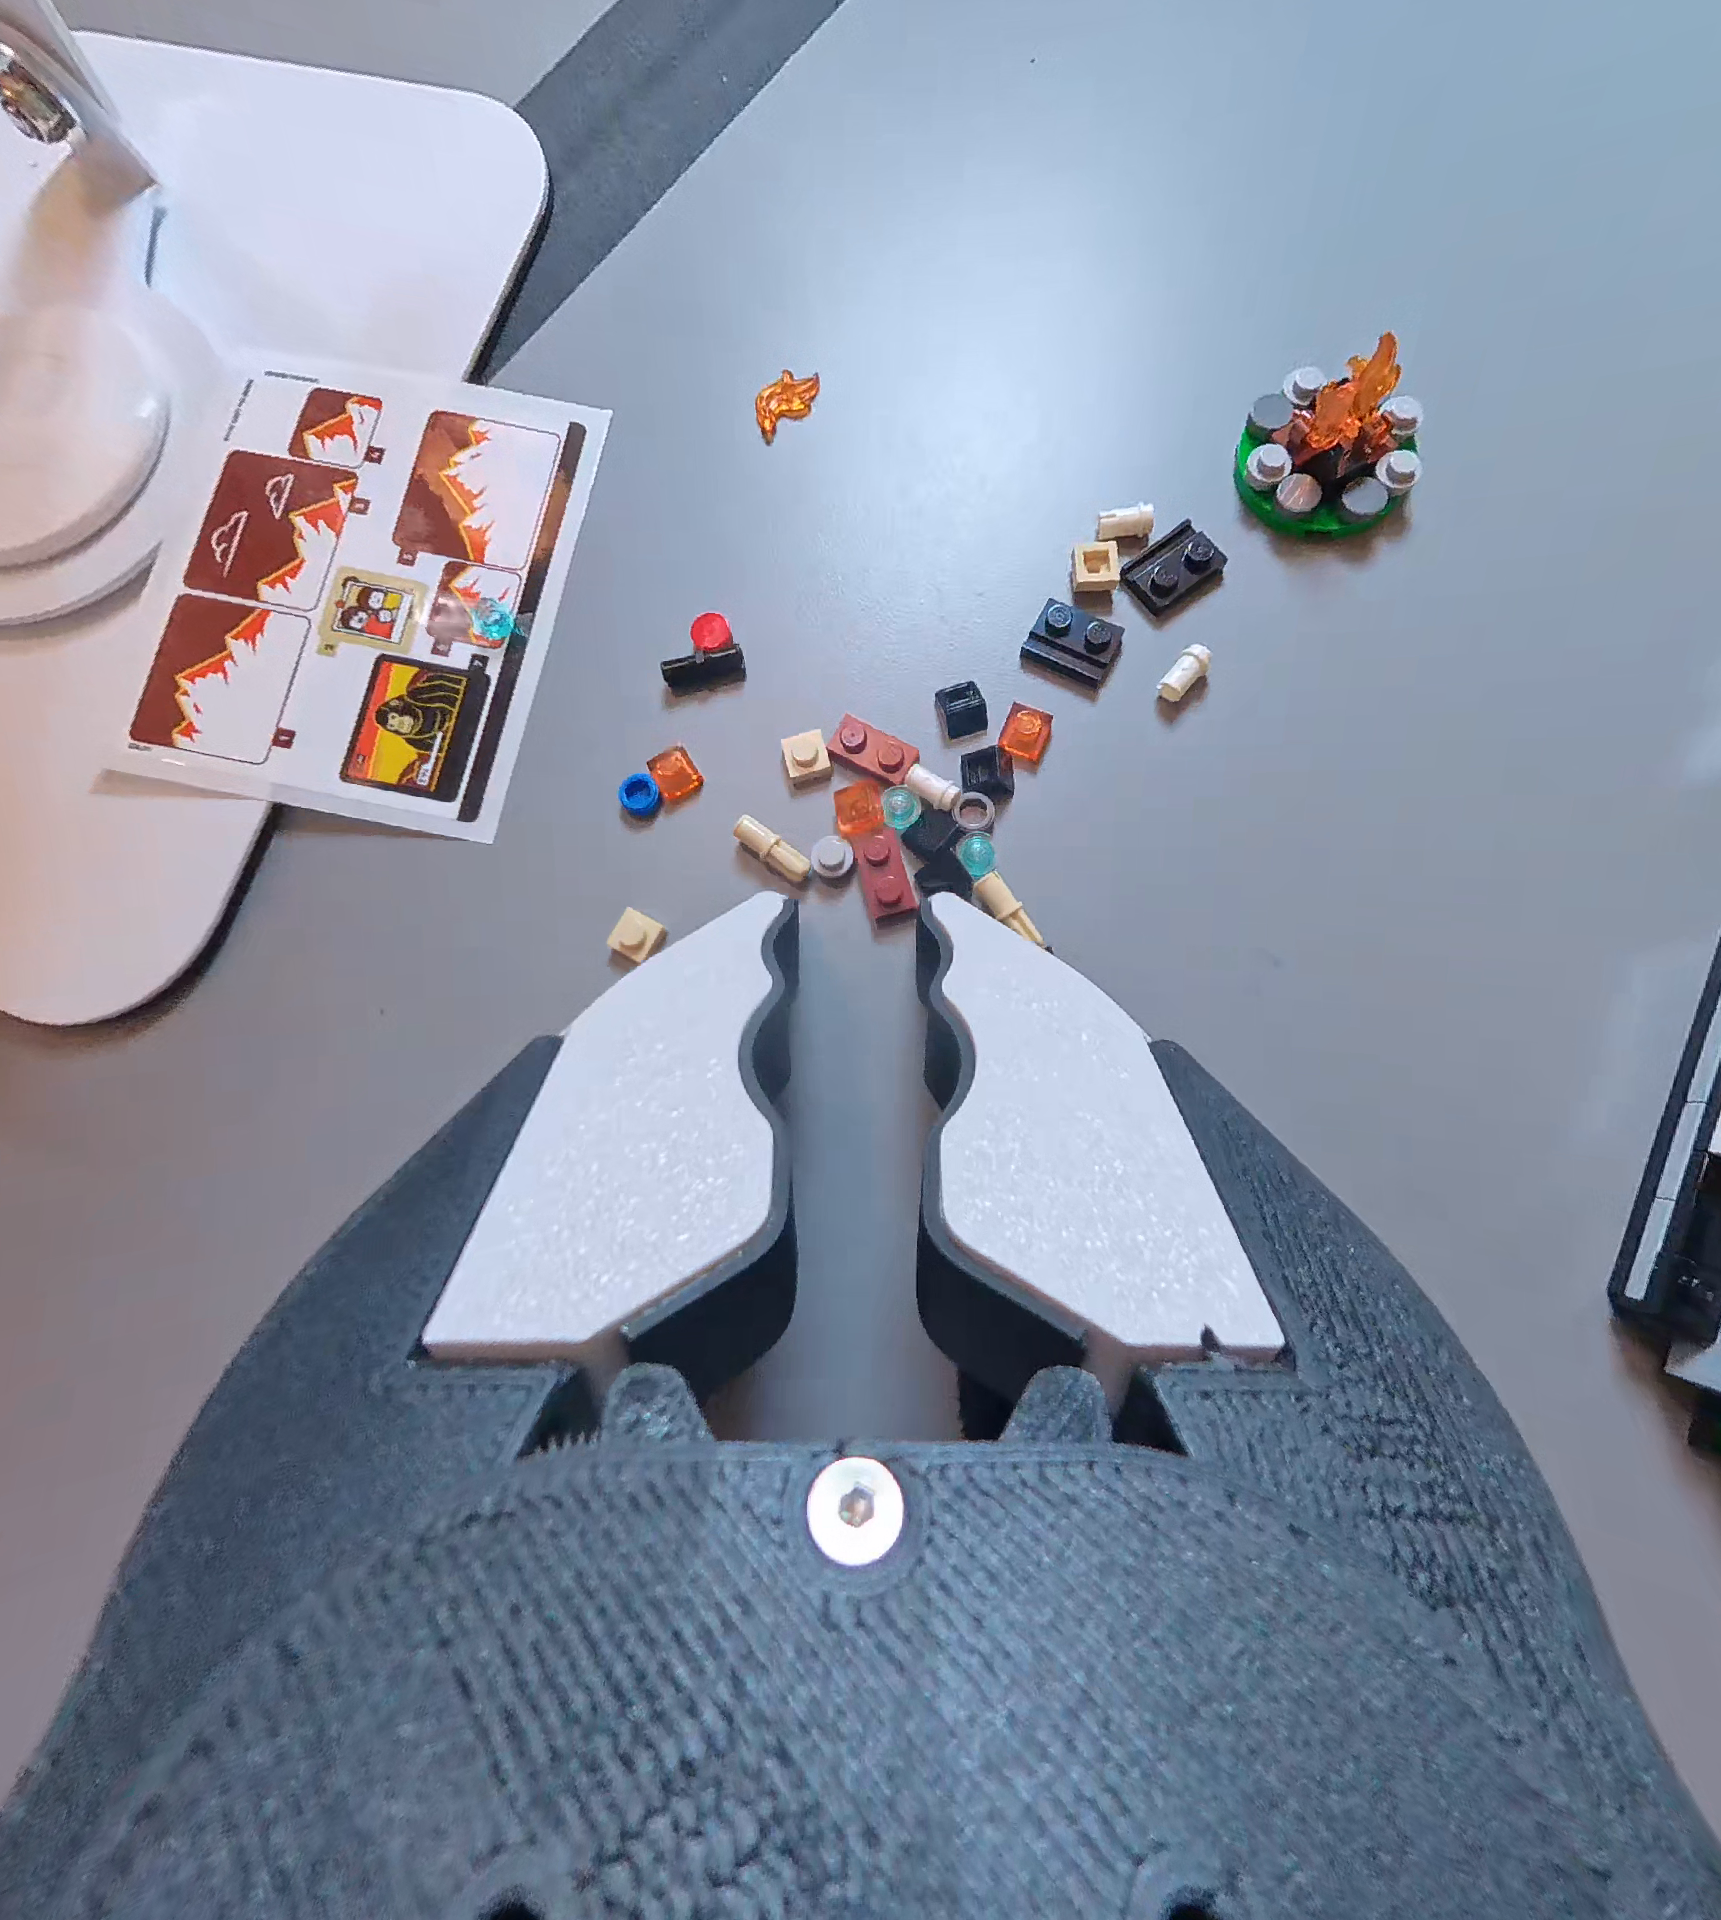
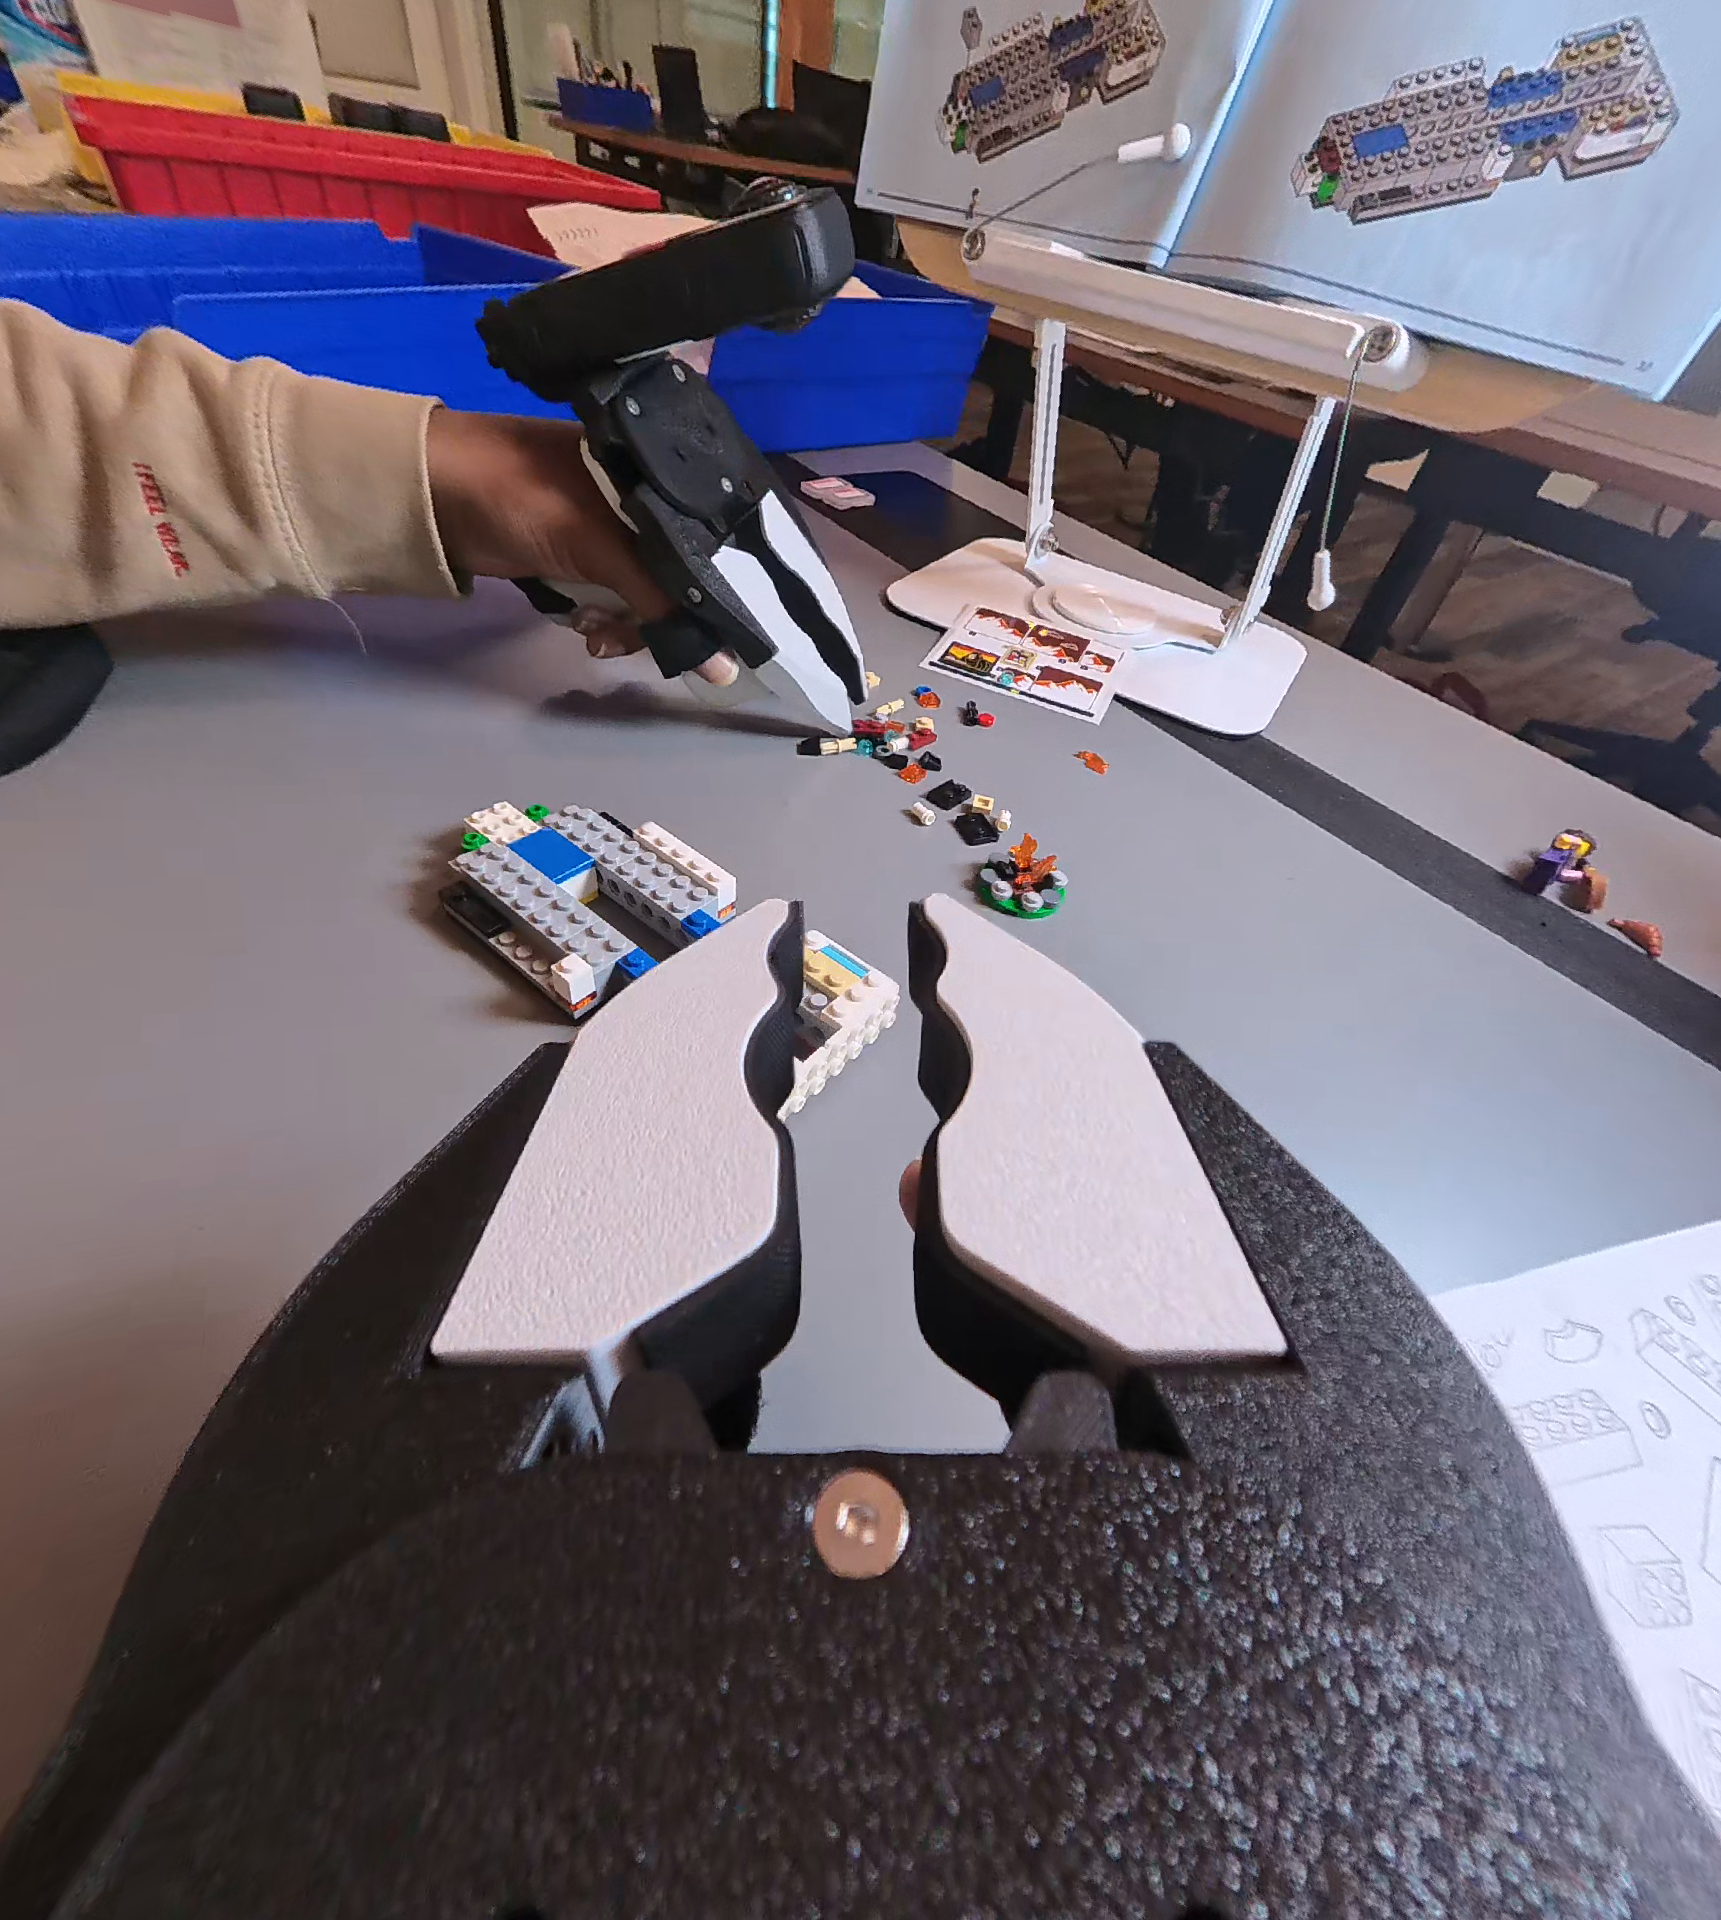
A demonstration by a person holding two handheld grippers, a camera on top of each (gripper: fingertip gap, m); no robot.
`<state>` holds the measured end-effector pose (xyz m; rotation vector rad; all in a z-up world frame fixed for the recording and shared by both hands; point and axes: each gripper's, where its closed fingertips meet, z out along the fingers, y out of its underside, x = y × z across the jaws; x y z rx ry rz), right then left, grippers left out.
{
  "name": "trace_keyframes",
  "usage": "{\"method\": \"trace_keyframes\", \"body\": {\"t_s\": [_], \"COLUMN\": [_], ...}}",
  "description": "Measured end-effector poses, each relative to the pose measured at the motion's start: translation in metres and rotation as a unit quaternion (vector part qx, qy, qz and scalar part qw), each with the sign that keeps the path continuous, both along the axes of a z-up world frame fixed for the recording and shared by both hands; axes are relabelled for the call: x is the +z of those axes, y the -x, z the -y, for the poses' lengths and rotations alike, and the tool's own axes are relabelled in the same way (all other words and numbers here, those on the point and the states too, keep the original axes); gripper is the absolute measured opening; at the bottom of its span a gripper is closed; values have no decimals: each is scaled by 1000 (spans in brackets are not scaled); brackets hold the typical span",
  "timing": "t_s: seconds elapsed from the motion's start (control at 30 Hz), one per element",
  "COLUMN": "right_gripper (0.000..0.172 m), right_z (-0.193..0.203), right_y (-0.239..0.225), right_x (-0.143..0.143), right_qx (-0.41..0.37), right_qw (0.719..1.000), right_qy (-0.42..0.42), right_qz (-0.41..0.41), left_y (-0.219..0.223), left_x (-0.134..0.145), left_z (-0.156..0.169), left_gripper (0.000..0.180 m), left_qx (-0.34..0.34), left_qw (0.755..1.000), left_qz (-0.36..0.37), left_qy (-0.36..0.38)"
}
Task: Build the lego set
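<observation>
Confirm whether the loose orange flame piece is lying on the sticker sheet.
No. The flame piece lies on the bare grey table, apart from the sticker sheet.

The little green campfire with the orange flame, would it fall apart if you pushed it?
The round green brick campfire sits flat on the grey table, so it would probably slide, not tip. Its tall clear orange flames look thin; a knock there might pop them off.

Loose bricks (image 1: 897, 790) are scattered mid-surface (image 1: 1251, 208), with a sticker sheet (image 1: 357, 603) to their left on a stand base (image 1: 243, 208) and a campfire model (image 1: 1329, 447) far right.
</observation>
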<state>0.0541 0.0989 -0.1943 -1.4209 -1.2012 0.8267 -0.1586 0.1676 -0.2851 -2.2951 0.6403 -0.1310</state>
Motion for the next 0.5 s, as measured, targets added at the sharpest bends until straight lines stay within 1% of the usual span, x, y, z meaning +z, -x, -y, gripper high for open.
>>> {"method": "trace_keyframes", "body": {"t_s": [0.13,0.23,0.27,0.33,0.37,0.5], "right_gripper": [19,18,18,18,18,17], "right_z": [1,3,3,4,4,5], "right_y": [1,1,2,2,1,-1], "right_x": [0,-2,-2,-3,-3,-1], "right_qx": [3,3,4,3,2,3], "right_qw": [1000,1000,1000,1000,1000,1000], "right_qy": [2,2,1,0,-2,-4], "right_qz": [1,4,5,8,9,6], "left_y": [-3,-1,0,3,3,8], "left_x": [0,-1,-2,-2,-2,-1], "left_z": [-4,-6,-6,-5,-2,20], "left_gripper": [18,9,0,0,0,0], "left_qx": [-2,10,10,1,-7,-34], "left_qw": [1000,1000,999,997,997,997], "left_qz": [-9,-21,-36,-74,-81,-70], "left_qy": [4,11,11,-3,-4,-6]}}
